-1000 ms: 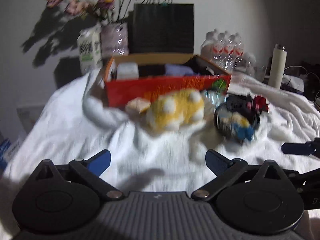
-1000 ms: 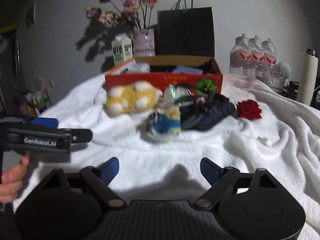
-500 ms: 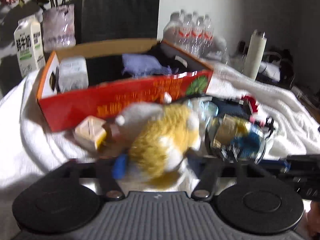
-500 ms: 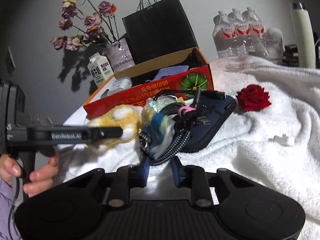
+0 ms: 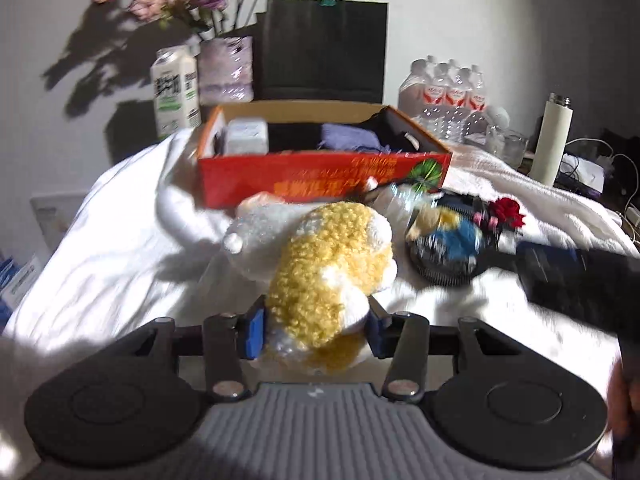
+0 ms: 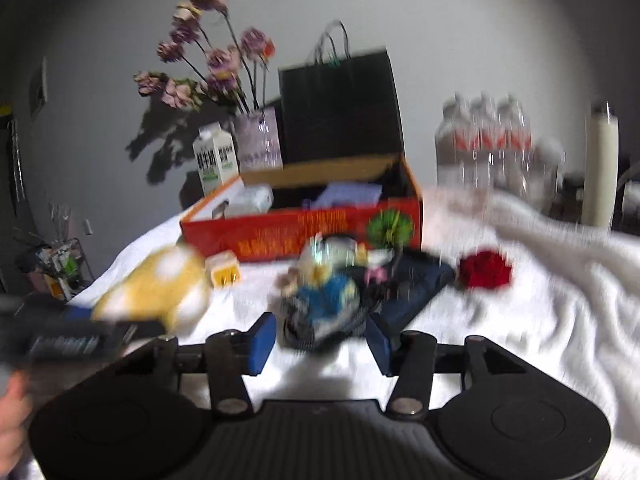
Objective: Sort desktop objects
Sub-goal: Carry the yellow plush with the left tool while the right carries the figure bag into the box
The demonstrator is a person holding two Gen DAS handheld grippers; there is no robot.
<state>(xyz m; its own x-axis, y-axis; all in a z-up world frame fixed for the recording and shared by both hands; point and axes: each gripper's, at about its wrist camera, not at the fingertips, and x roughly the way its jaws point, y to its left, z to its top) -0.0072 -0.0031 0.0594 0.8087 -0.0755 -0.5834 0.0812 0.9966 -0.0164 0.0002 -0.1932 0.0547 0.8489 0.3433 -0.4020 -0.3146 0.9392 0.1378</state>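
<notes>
My left gripper is shut on a yellow and white plush toy and holds it over the white cloth. The toy also shows in the right wrist view. My right gripper has its blue pads on either side of a coiled cable bundle with a blue and yellow wrapped item; the view is blurred, so contact is unclear. The bundle shows in the left wrist view. A red cardboard box with several items inside stands behind.
A red rose, a dark blue pouch and a small yellow cube lie on the white cloth. A milk carton, flower vase, black paper bag, water bottles and white flask stand behind.
My left gripper has closed on the plush toy and lifted it back from the box. My right gripper's jaws have widened and now sit around the cable bundle.
</notes>
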